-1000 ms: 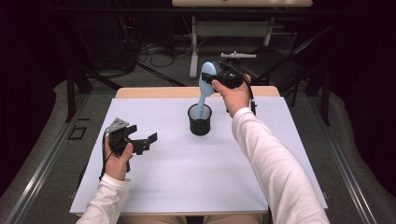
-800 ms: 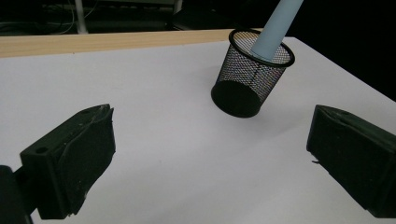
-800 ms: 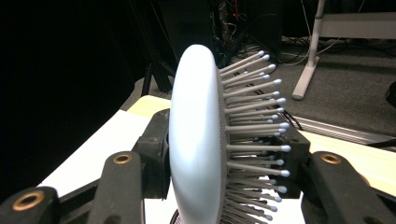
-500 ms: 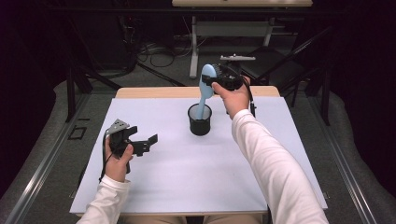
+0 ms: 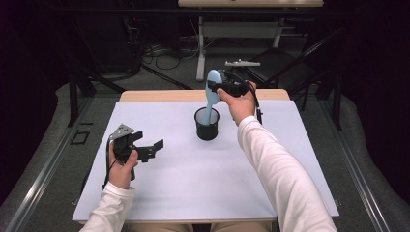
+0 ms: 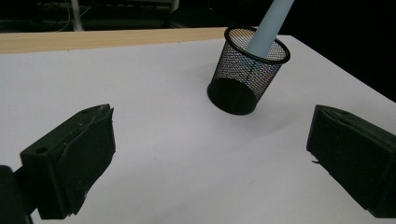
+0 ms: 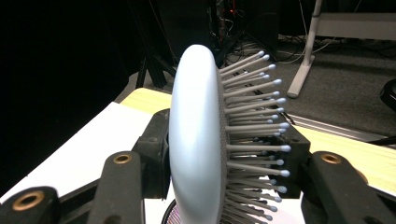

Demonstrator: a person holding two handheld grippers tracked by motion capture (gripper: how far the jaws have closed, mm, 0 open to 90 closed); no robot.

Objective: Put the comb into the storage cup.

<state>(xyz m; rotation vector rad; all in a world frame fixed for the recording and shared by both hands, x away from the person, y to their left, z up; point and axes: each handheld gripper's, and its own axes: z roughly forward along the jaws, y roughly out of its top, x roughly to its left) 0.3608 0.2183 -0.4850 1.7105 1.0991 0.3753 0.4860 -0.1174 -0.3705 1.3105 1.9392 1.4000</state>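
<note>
Standing handle-down in the black mesh cup point(image 5: 207, 124), the pale blue hairbrush point(image 5: 212, 92) has its paddle head sticking up well above the rim, tilted a bit toward the far edge of the table. The right gripper point(image 5: 223, 89) is clamped on that head: in the right gripper view the 2 jaws sit on either side of the hairbrush point(image 7: 198, 140), one against the smooth back, the other against the bristle side, so they're closed down as far as the brush lets them. The handle point(image 6: 268, 25) shows in the left gripper view too, leaning out of the cup point(image 6: 247, 70).

The cup sits near the middle of the white table point(image 5: 193, 193), toward the far half.

The left gripper point(image 5: 150, 150) is well apart from all that, low over the near-left part of the table, held in the person's left hand point(image 5: 122, 166). Its 2 jaws are spread wide with nothing between them, just bare tabletop, and they point roughly at the cup.
</note>
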